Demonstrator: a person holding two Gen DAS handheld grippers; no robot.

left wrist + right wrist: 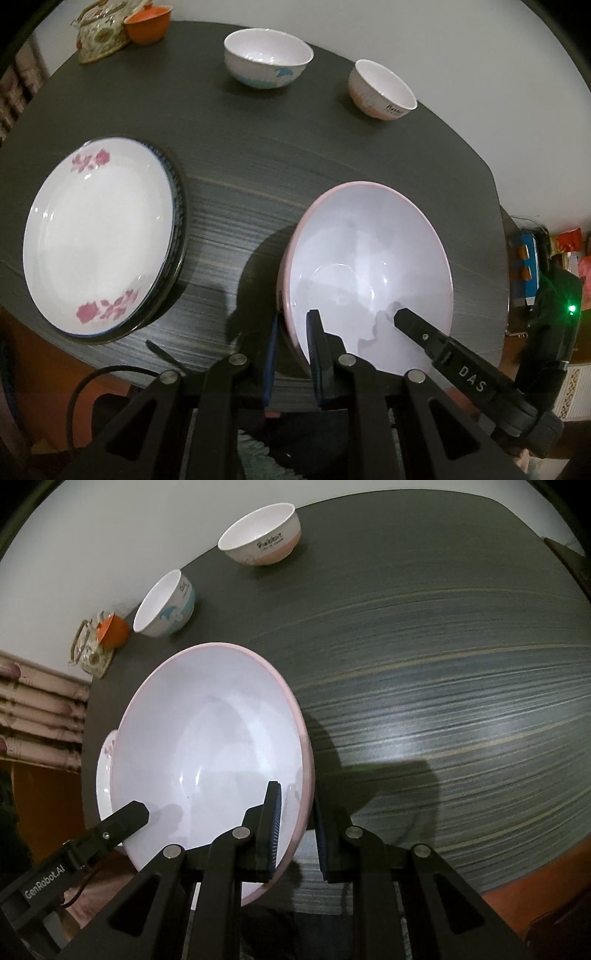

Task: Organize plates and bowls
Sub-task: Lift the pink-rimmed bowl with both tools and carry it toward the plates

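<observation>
— Both claws are clamped on the big pink bowl (369, 273): the left claw (293, 350) nearly closed over its near-left rim, the right claw (295, 830) the same on the opposite rim, one finger inside the wall and one outside.

— So where does that leave the tidying?

— Partway, I'd judge. The pink bowl sits tilted low over the counter (258, 166), just right of the plates — whether its base touches, I can't tell. The flowered plate (99, 236) already lies on a dark-rimmed plate (179, 206), so the plates look stacked. Two smaller bowls are loose at the far edge: the dolphin bowl (267, 59) and the peach-banded bowl (380, 90), near each other but apart. Those likely still need nesting.

— And the room?

— Dark streaked wood-grain counter against a plain pale wall. At the far corner, an orange cup (146, 24) touching a patterned basket (99, 35). Clutter off the right edge — too blurred to name.
</observation>
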